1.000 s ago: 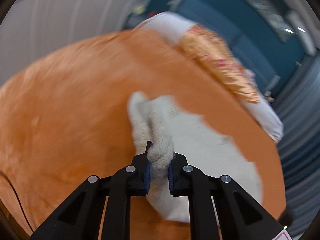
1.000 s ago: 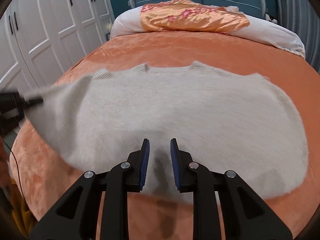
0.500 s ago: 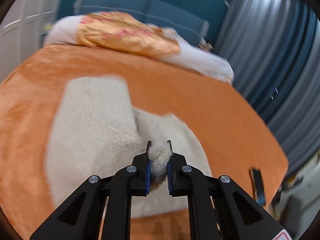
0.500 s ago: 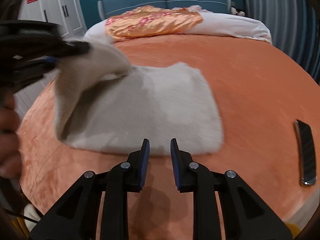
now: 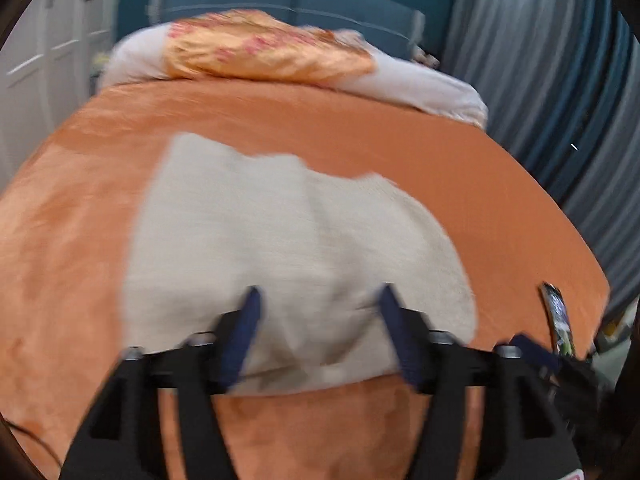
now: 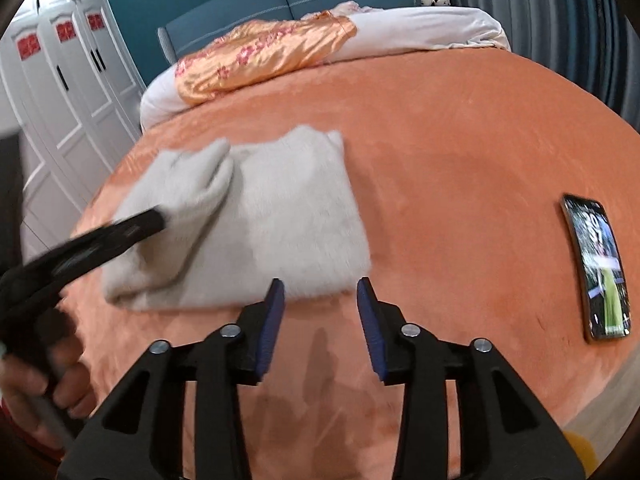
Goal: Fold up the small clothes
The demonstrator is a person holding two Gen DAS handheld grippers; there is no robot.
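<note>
A cream knit sweater (image 6: 280,216) lies folded on the orange bedspread (image 6: 460,152); it also shows in the left wrist view (image 5: 280,248), blurred. My left gripper (image 5: 318,300) is open with its jaws wide apart over the sweater's near edge, holding nothing. In the right wrist view it (image 6: 148,220) reaches in from the left over the folded-in sleeve. My right gripper (image 6: 320,292) is open and empty, just in front of the sweater's near edge.
A phone (image 6: 598,268) lies on the bedspread at the right, also in the left wrist view (image 5: 558,320). An orange satin pillow (image 6: 260,52) and white duvet (image 6: 432,28) are at the headboard. White wardrobes (image 6: 68,92) stand left, curtains right.
My left gripper carried the sleeve over the sweater body, laid it down and opened, letting it go. My right gripper opened wider and drew back from the sweater.
</note>
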